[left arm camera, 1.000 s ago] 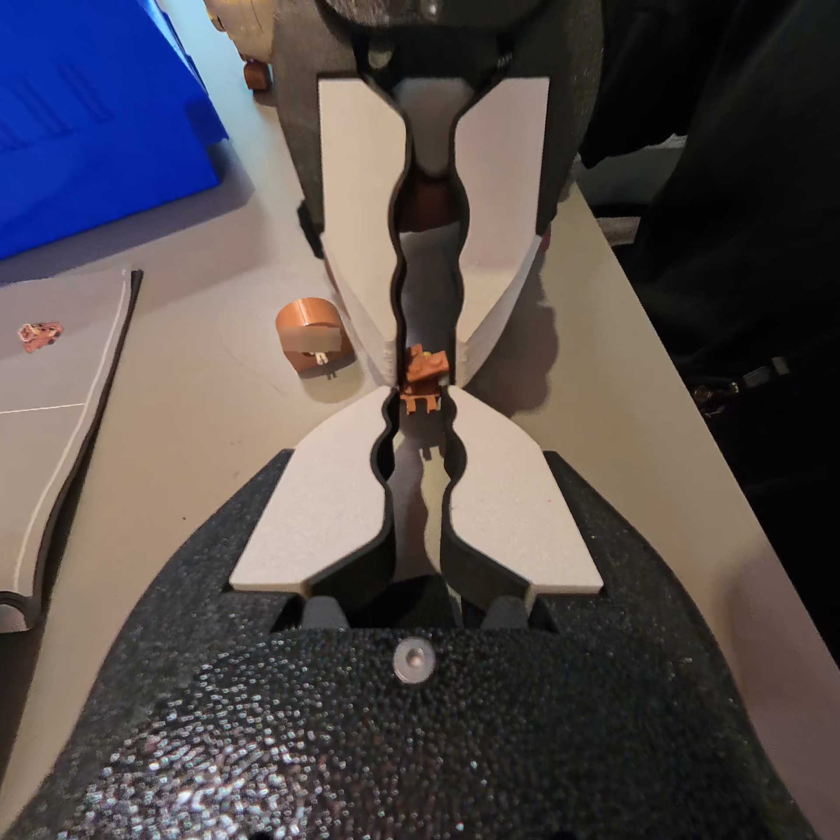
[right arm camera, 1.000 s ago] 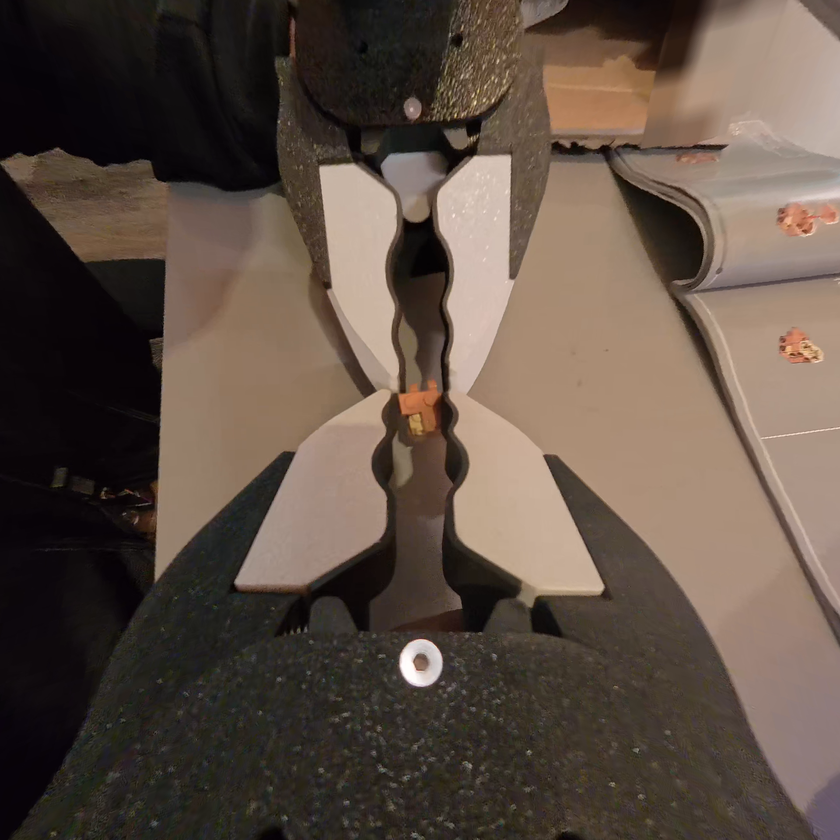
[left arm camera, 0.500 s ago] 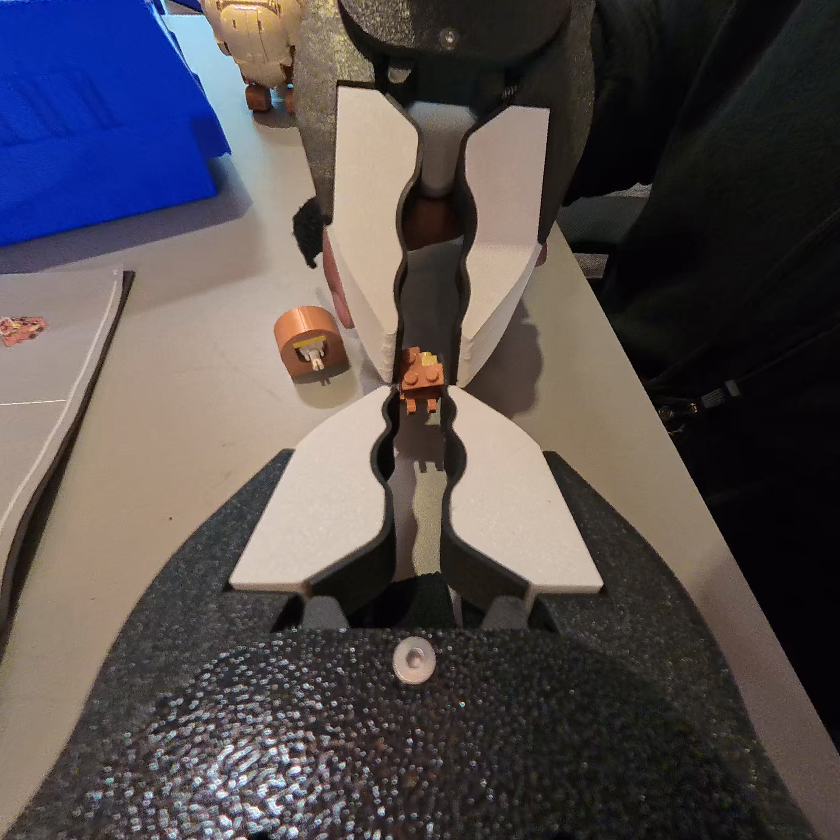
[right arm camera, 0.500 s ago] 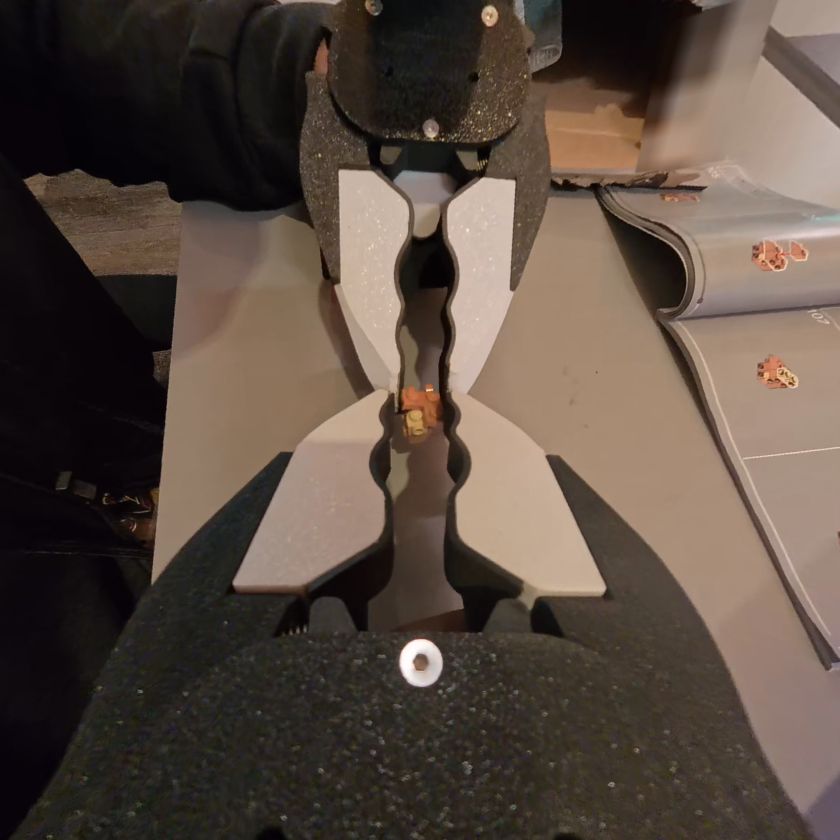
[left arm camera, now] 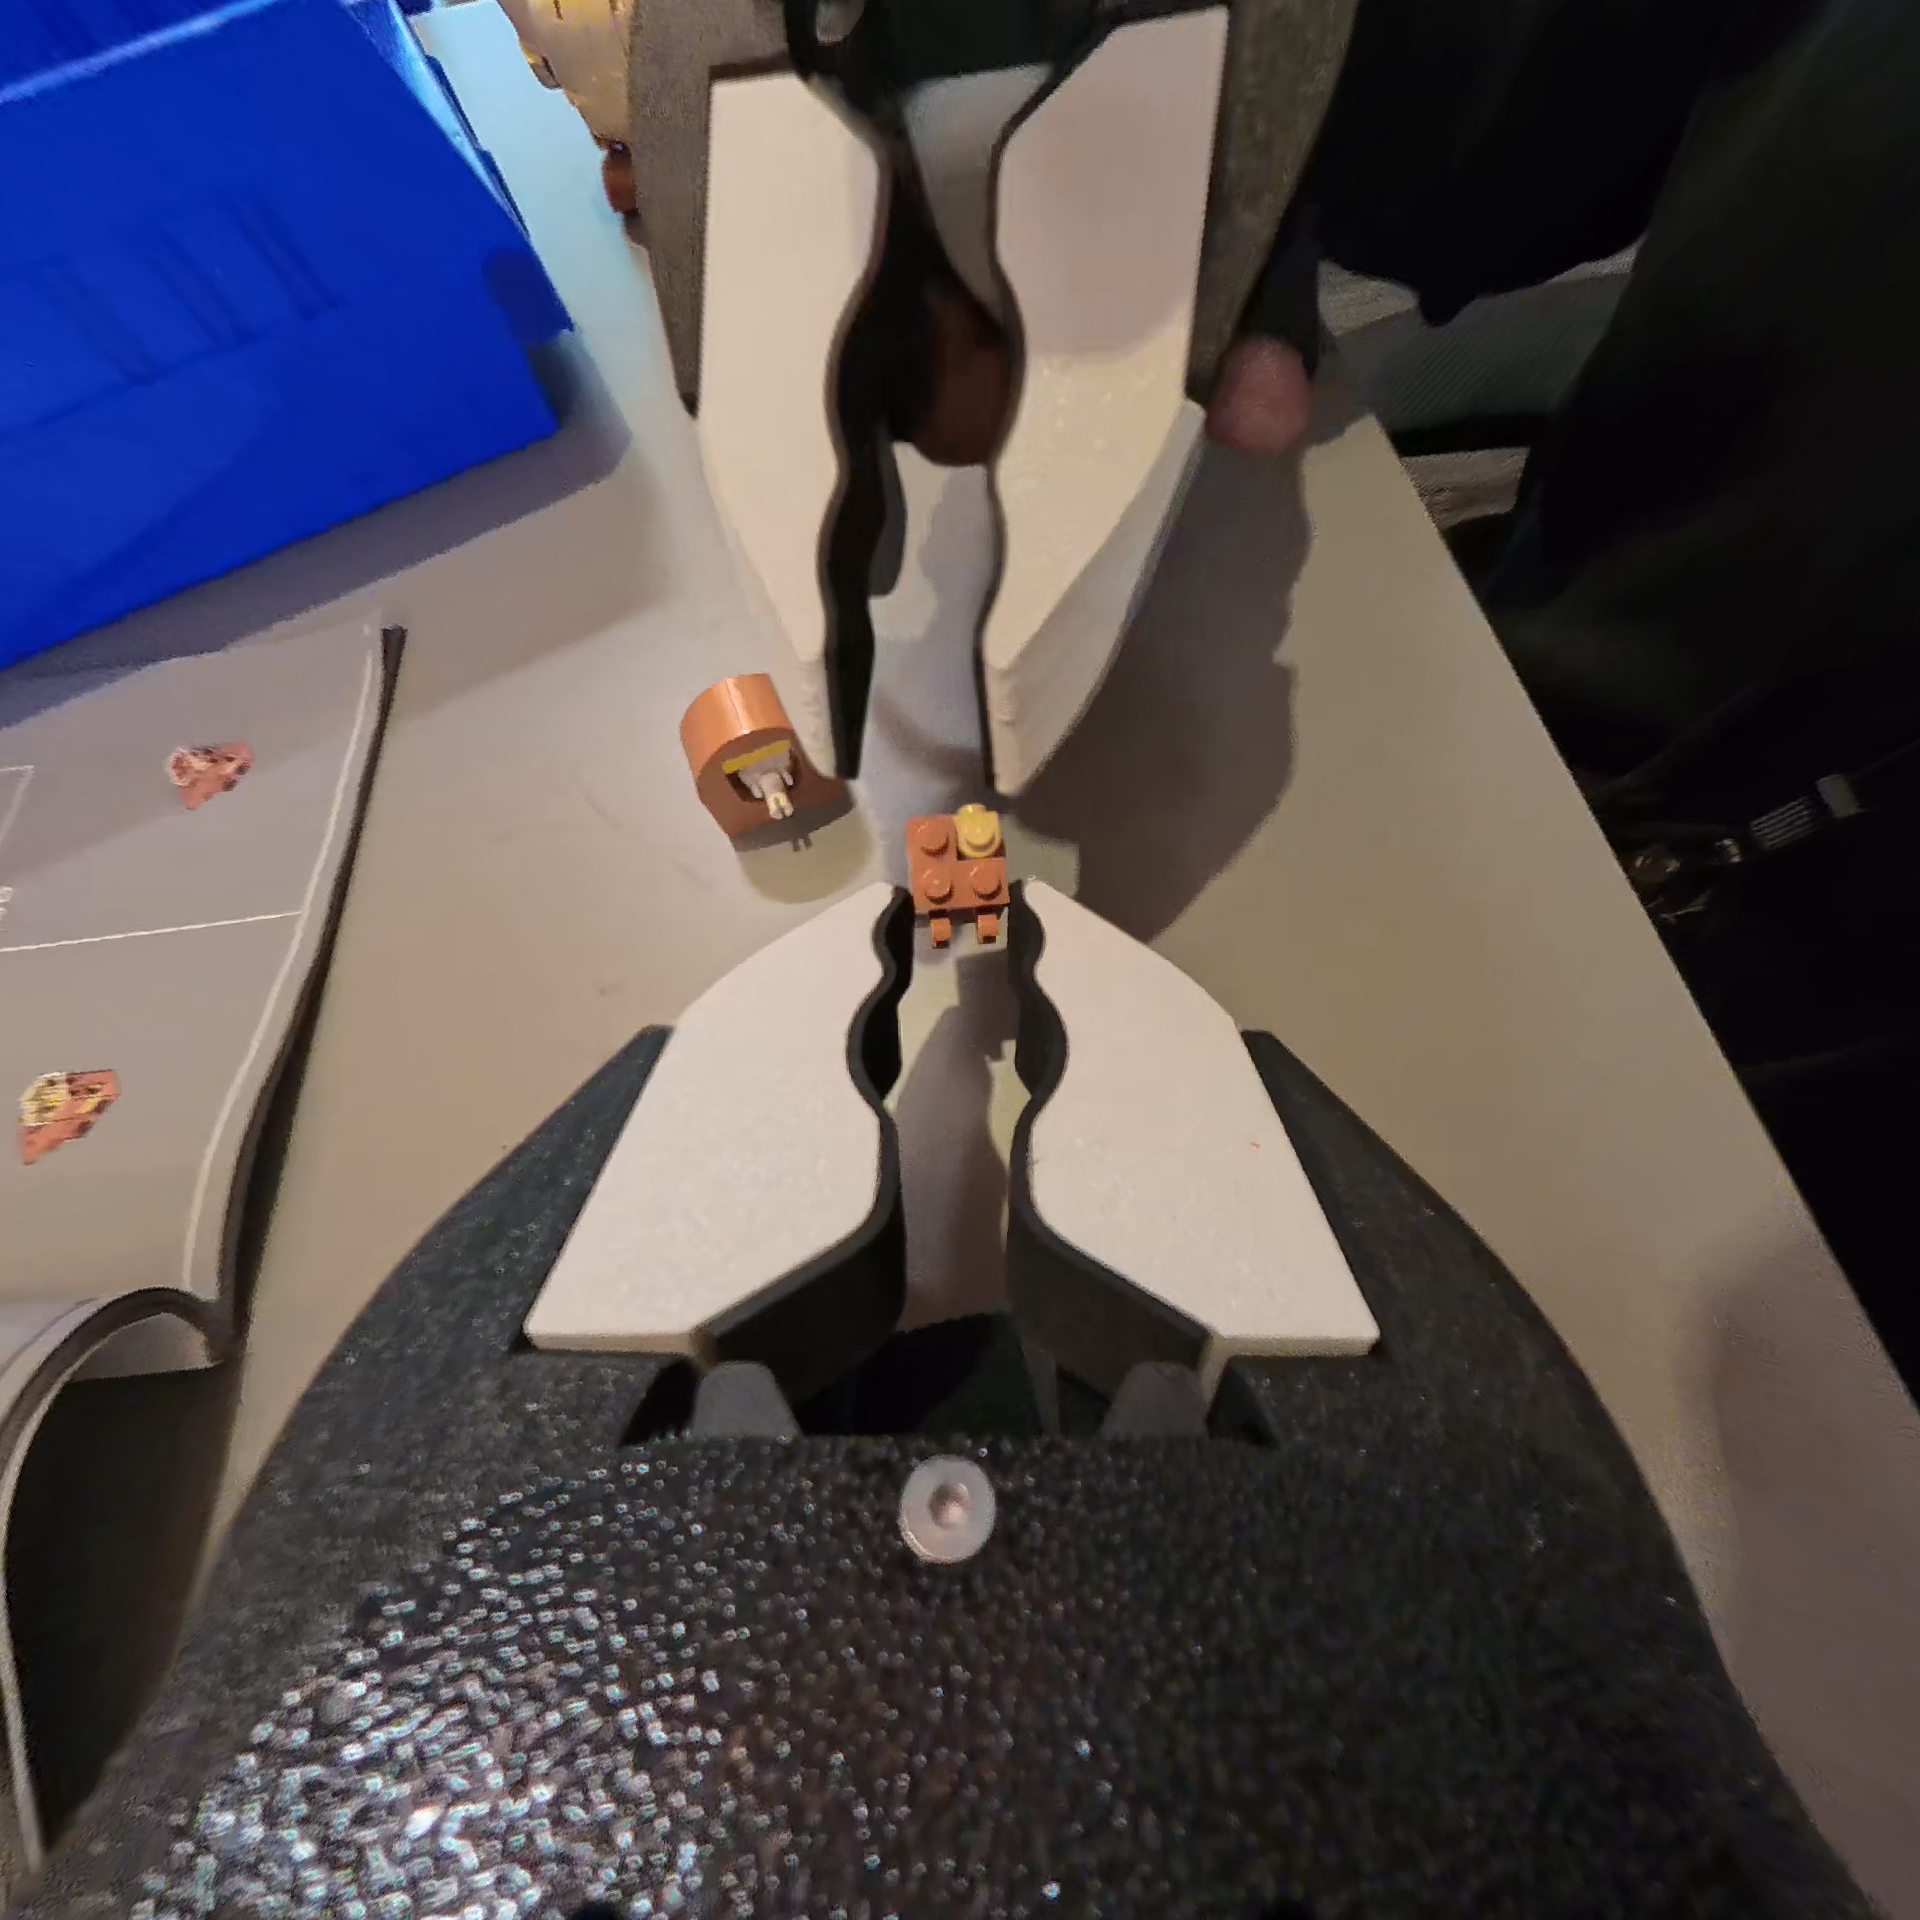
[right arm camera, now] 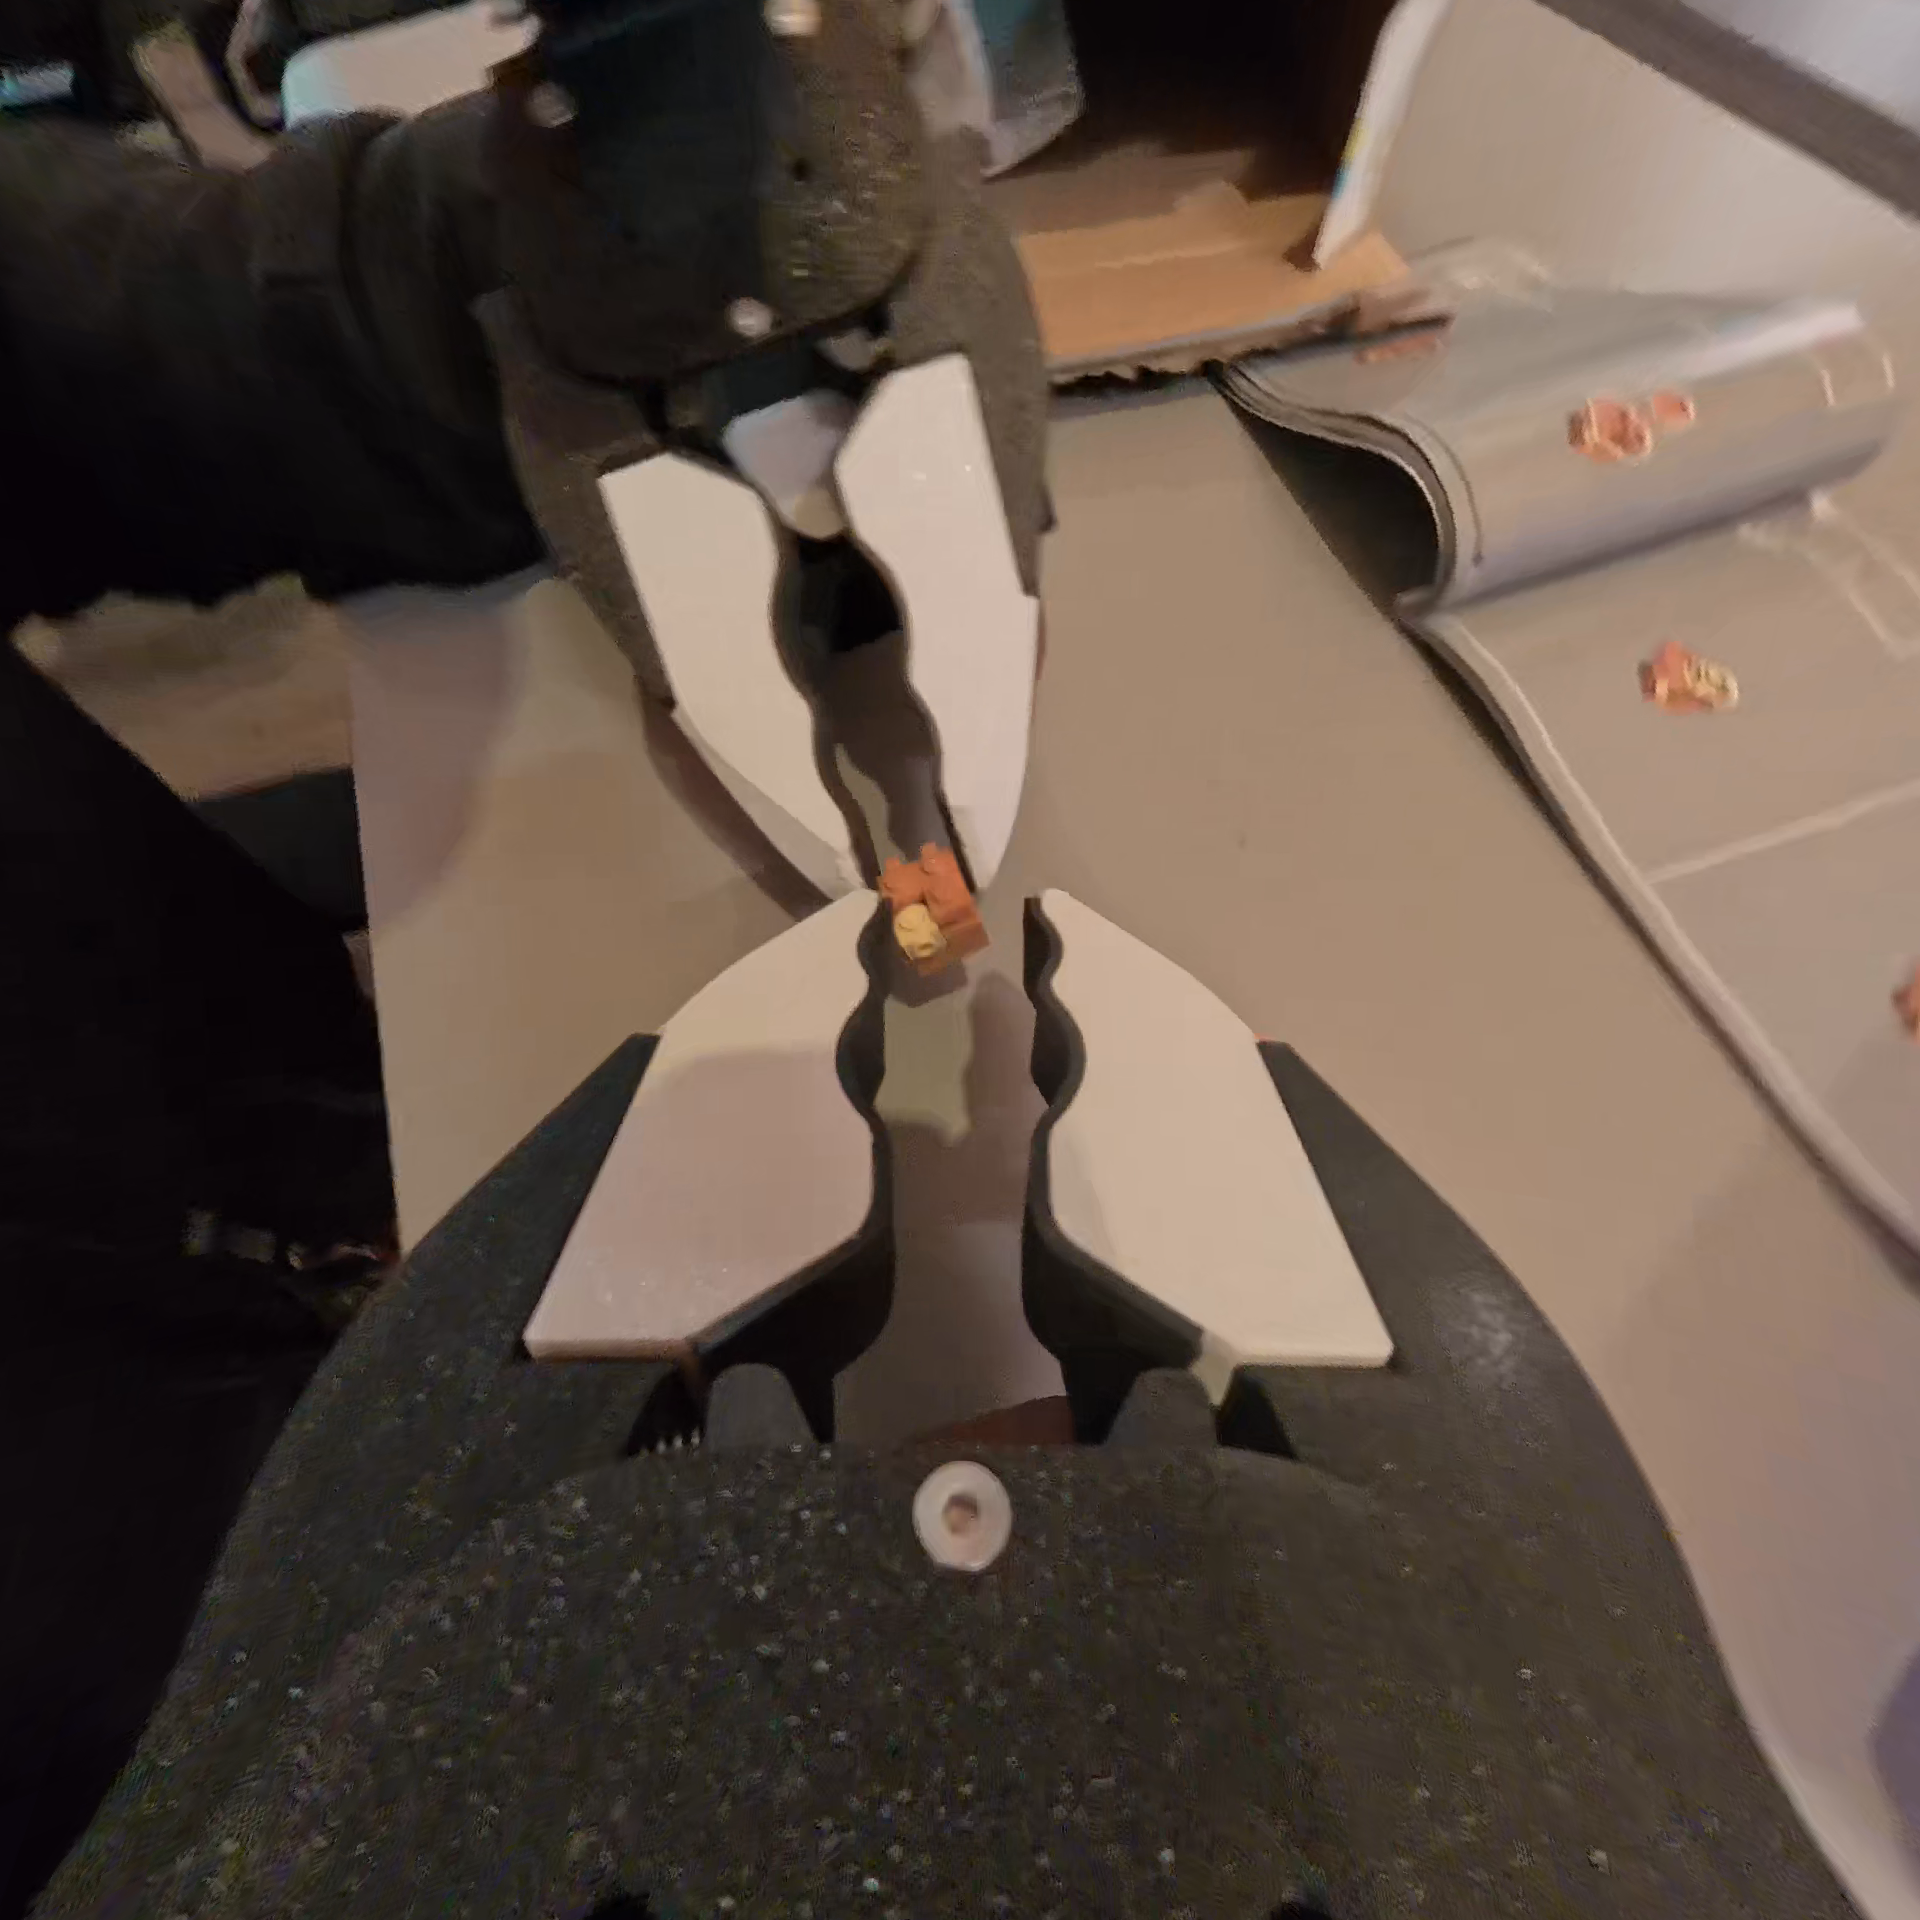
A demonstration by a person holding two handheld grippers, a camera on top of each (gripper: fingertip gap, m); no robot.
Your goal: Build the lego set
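Backing away since a moment ago, my right gripper stands open, clear of the small brown brick that my left gripper pinches above the table; it looks light, hard and slick, best held by its flat sides.

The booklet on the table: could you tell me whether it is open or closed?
Open: the booklet lies spread on the table, its turned pages curling over.
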